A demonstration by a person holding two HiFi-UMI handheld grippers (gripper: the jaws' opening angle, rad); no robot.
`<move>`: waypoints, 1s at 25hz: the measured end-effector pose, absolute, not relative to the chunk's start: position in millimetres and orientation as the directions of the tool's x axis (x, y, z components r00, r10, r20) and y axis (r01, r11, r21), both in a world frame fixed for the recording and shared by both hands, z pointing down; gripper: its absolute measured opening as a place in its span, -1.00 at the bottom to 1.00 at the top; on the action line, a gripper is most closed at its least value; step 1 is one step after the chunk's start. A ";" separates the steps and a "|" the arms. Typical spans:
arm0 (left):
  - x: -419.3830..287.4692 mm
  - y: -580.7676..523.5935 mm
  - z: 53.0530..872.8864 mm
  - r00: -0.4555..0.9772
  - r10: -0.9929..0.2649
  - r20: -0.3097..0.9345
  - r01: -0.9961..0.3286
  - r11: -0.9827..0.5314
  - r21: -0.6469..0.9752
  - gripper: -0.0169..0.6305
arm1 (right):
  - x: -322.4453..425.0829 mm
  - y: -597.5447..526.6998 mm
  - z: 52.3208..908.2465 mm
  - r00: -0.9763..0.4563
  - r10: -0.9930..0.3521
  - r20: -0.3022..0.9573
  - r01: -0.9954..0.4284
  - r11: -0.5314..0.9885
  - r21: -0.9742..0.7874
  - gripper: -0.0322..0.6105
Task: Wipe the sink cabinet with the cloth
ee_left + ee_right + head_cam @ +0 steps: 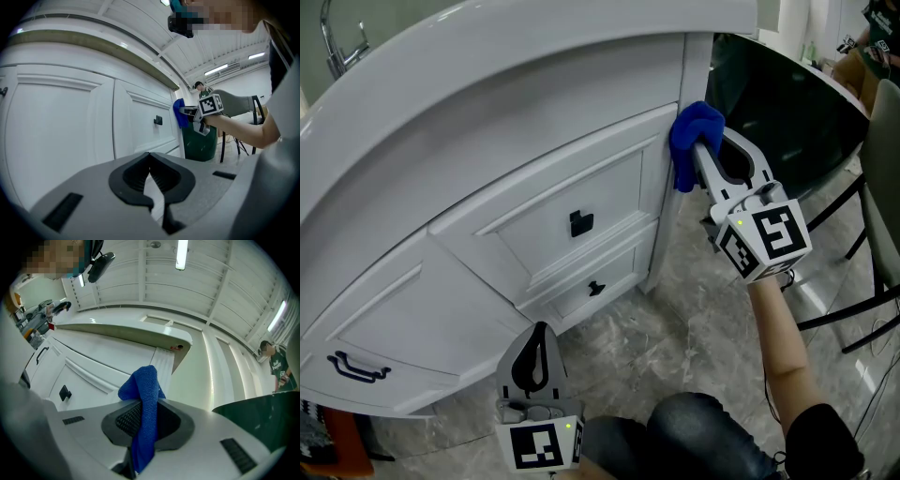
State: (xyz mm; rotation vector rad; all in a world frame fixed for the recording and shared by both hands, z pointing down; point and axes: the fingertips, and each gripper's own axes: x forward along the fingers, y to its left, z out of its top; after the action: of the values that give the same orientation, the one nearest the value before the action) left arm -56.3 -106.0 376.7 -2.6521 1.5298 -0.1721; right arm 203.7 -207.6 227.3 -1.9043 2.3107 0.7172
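Observation:
The white sink cabinet (534, 197) curves across the head view, with drawers and black handles. A blue cloth (692, 141) is pinched in my right gripper (703, 150), which is shut on it and presses it against the cabinet's right corner post, near the top. In the right gripper view the cloth (144, 413) hangs between the jaws, before the white post (164, 364). My left gripper (537, 349) is shut and empty, held low in front of the lower drawers. The left gripper view shows its jaws closed, and the blue cloth (178, 113) far off.
A dark green bin (787, 112) stands right of the cabinet, next to black chair legs (853, 309). A tap (342, 47) rises at the top left. The floor is grey marble tile (675, 319). A person (202, 88) stands far behind.

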 end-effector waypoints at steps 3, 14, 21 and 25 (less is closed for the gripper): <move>-55.6 -106.0 376.8 0.499 -0.865 0.058 -0.857 -0.502 -0.120 -0.93 | 203.9 -208.0 234.7 -0.234 -0.916 -0.324 -0.943 0.132 0.307 -0.72; -55.8 -108.2 378.7 0.493 -0.867 0.063 -0.860 -0.497 -0.113 -0.93 | 204.2 -209.2 263.9 -0.238 -0.927 -0.291 -0.942 0.146 0.304 -0.72; -53.2 -110.0 380.1 0.495 -0.866 0.063 -0.860 -0.499 -0.108 -0.93 | 204.5 -210.3 283.3 -0.247 -0.933 -0.262 -0.937 0.161 0.310 -0.72; -50.1 -109.7 380.3 0.499 -0.864 0.067 -0.857 -0.503 -0.112 -0.93 | 205.3 -210.7 294.6 -0.250 -0.935 -0.251 -0.937 0.169 0.305 -0.72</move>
State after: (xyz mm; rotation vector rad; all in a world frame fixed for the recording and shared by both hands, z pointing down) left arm -50.1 -109.7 380.3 -2.6636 1.5317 -0.1754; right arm 205.3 -210.7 294.6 -1.9204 2.3974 0.6327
